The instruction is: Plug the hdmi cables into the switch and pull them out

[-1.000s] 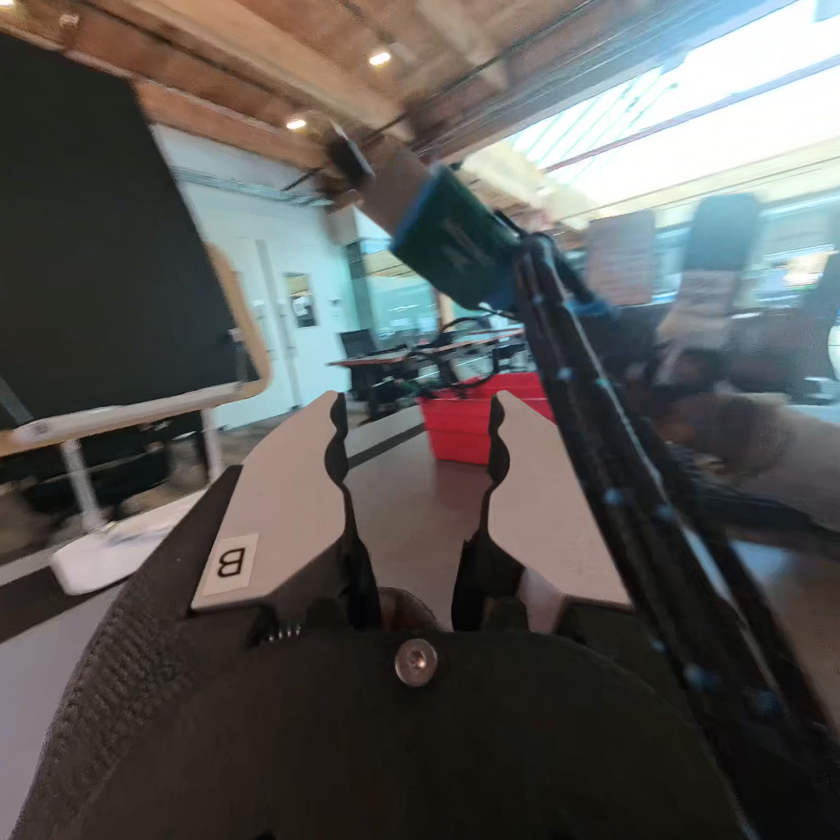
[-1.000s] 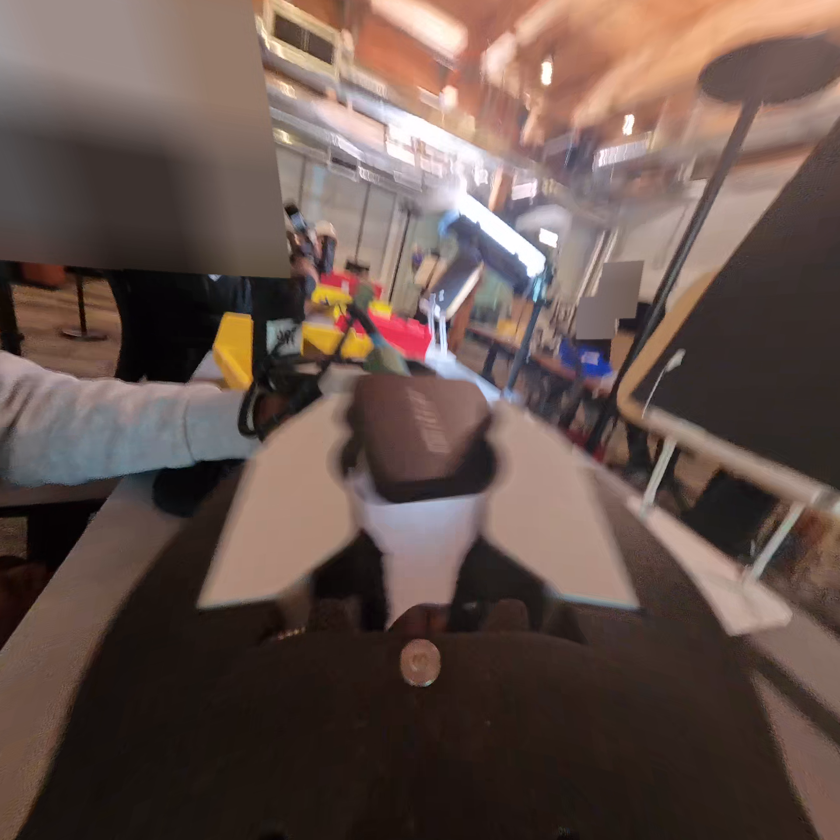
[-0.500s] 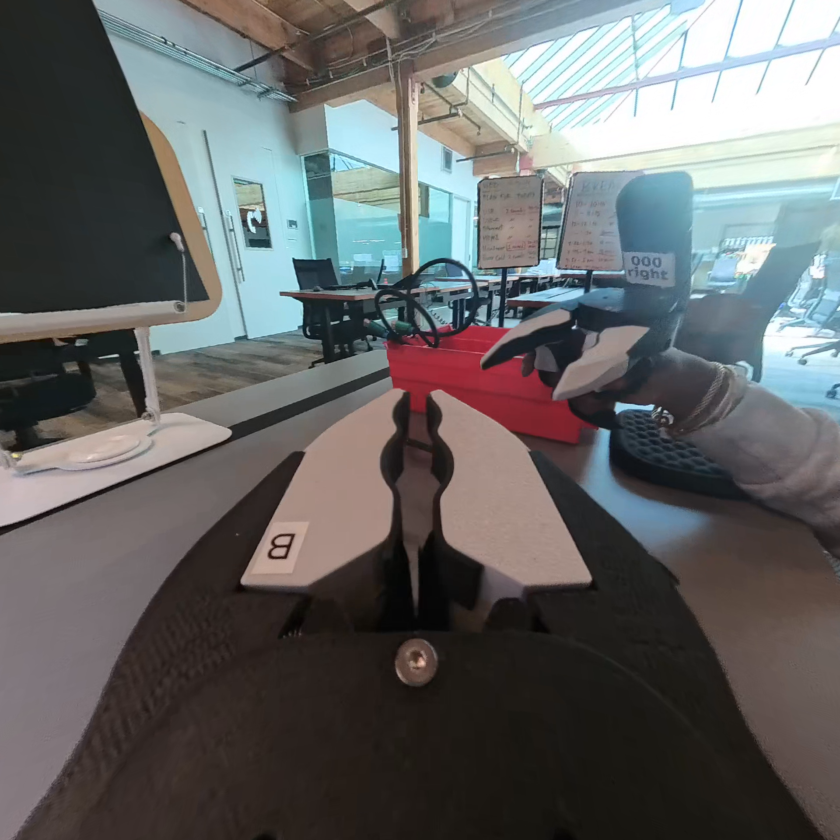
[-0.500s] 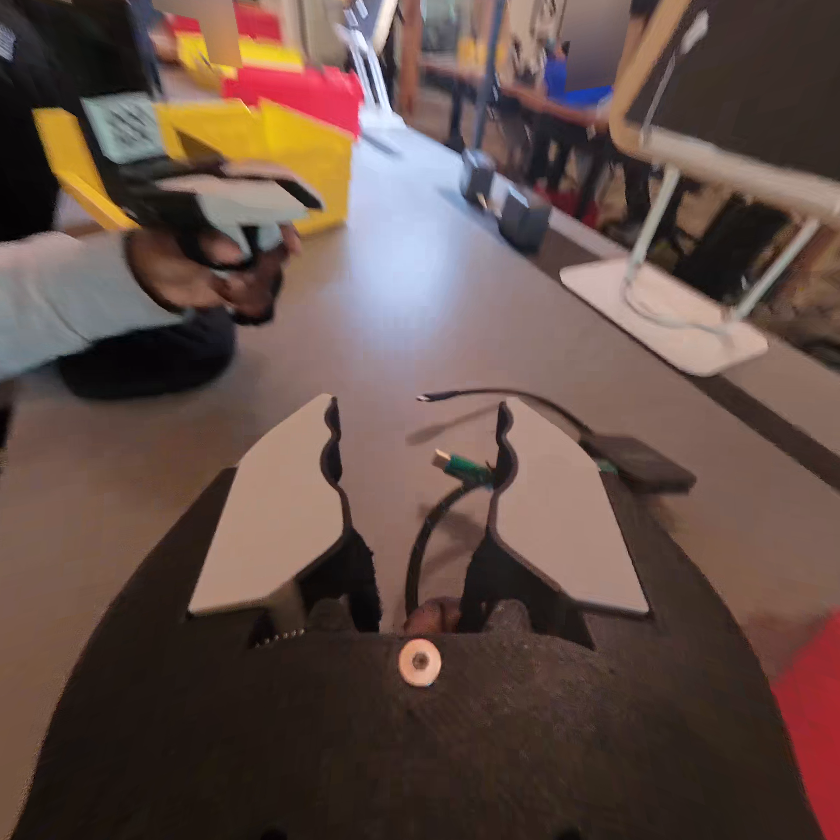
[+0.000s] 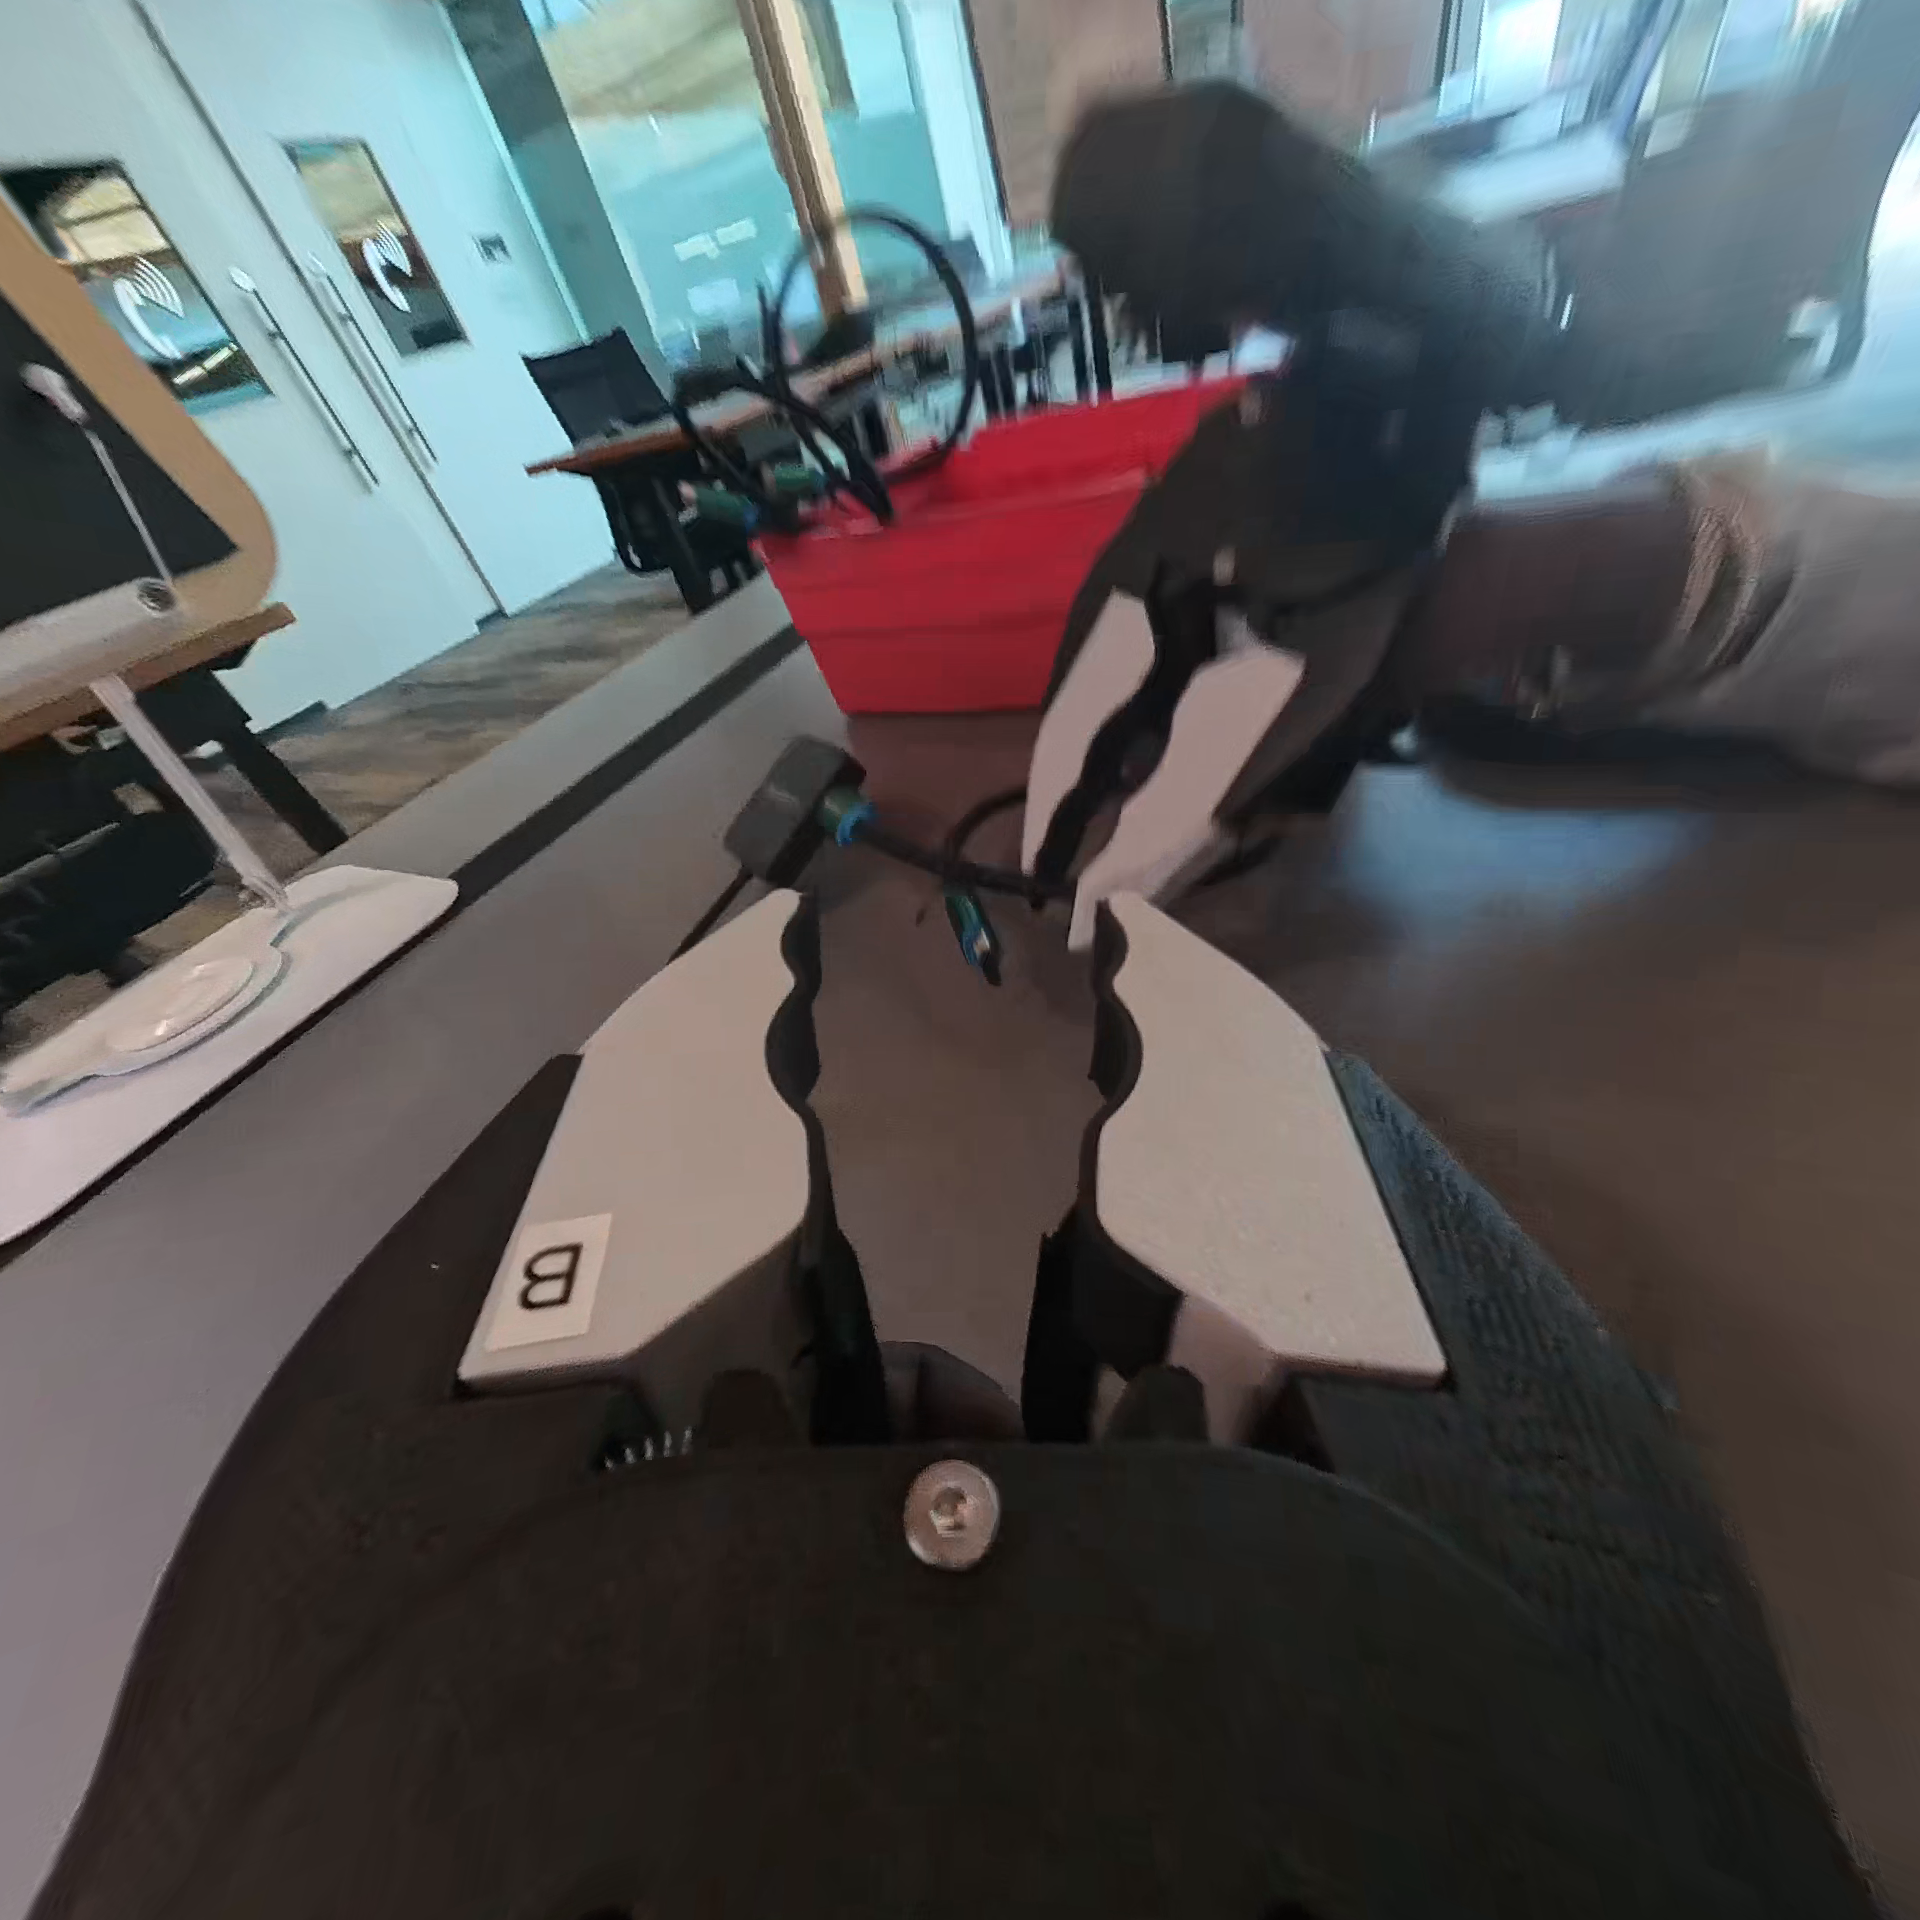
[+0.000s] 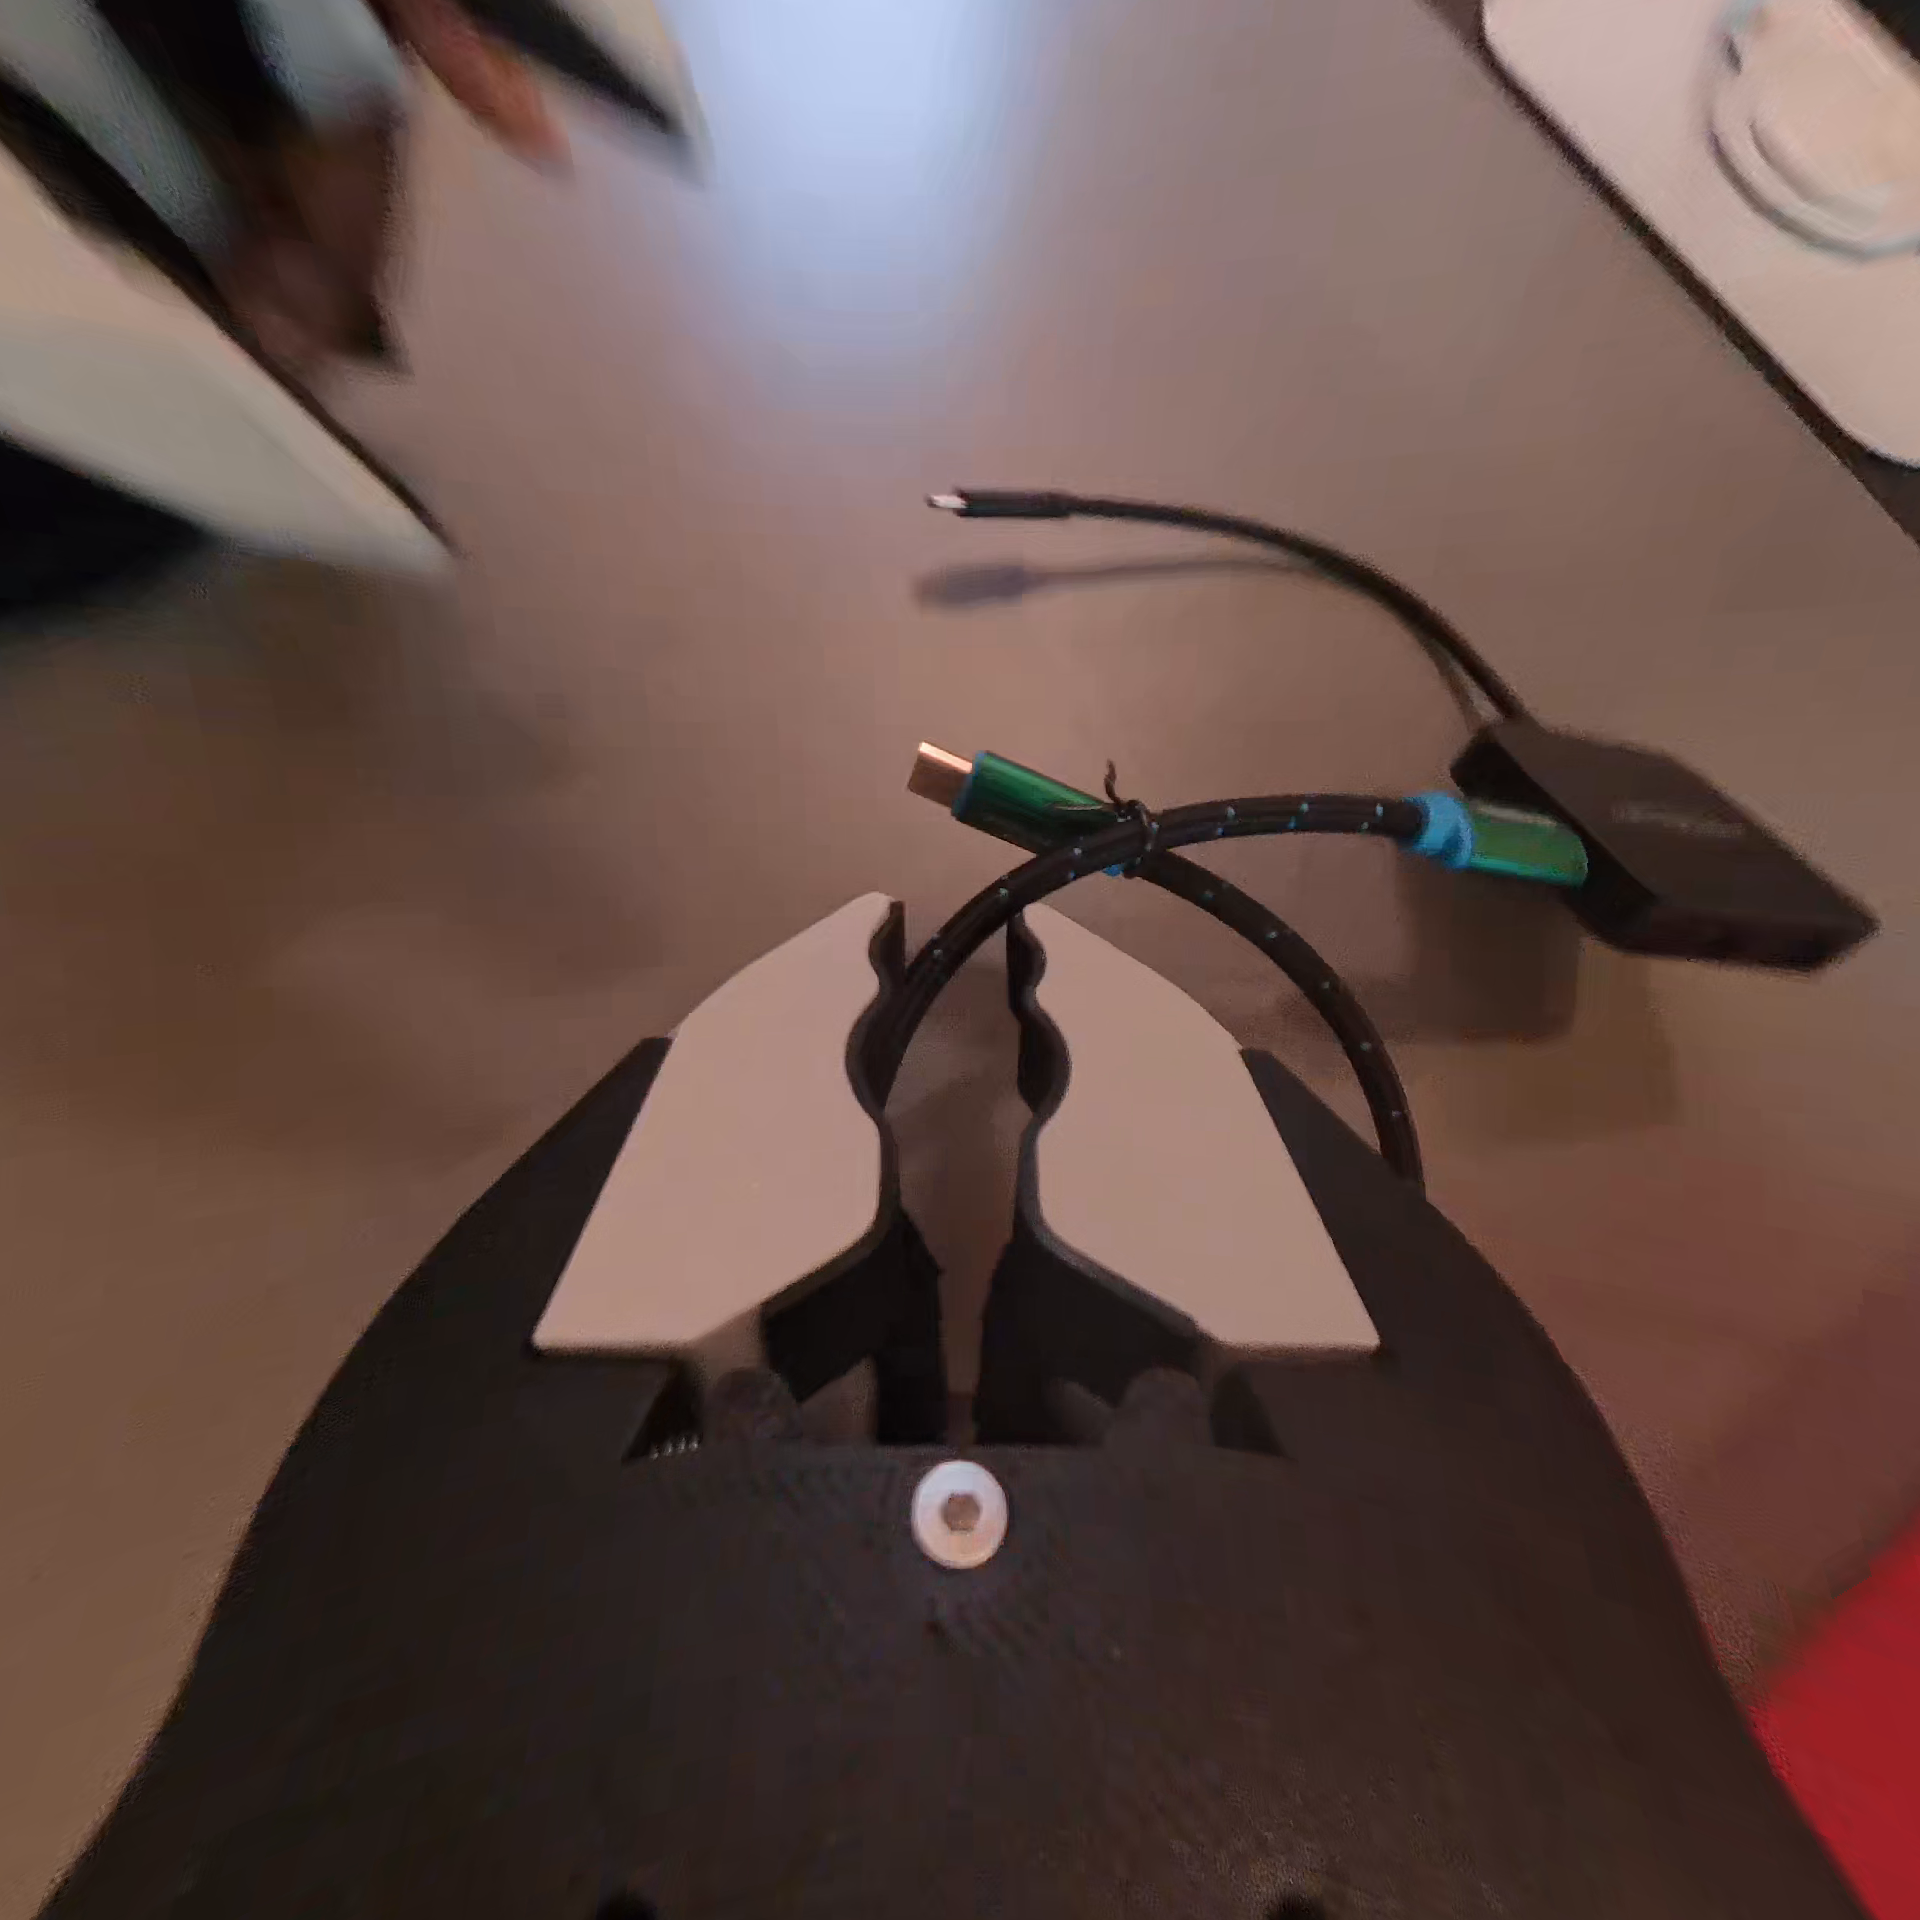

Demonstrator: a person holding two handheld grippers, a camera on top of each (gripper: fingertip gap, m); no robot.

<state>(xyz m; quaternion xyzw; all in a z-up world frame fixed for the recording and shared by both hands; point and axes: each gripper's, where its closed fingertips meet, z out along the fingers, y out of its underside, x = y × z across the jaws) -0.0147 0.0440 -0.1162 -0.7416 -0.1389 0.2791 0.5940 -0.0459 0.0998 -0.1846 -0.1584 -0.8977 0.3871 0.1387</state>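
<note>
A black switch (image 6: 1662,862) lies on the brown table (image 6: 520,831), with one green HDMI plug (image 6: 1517,842) in its side. The braided cable (image 6: 1299,987) loops back, and its free green plug (image 6: 997,795) sticks up off the table. My right gripper (image 6: 951,914) is low over the loop. Its jaws are narrowed around the cable, with a gap still showing on one side. My left gripper (image 5: 951,914) is open and empty, just short of the free plug (image 5: 971,930) and the switch (image 5: 795,805). The right gripper (image 5: 1132,810) shows there too.
A red bin (image 5: 966,582) holding more cables stands behind the switch. A white stand base (image 5: 208,997) sits at the table's left edge; it also shows in the right wrist view (image 6: 1766,208). The switch's thin black lead (image 6: 1247,530) arcs above the table.
The right gripper let go of the switch, dropped to the cable loop and narrowed its jaws around it. The left gripper opened from nearly shut and tilted down towards the plug.
</note>
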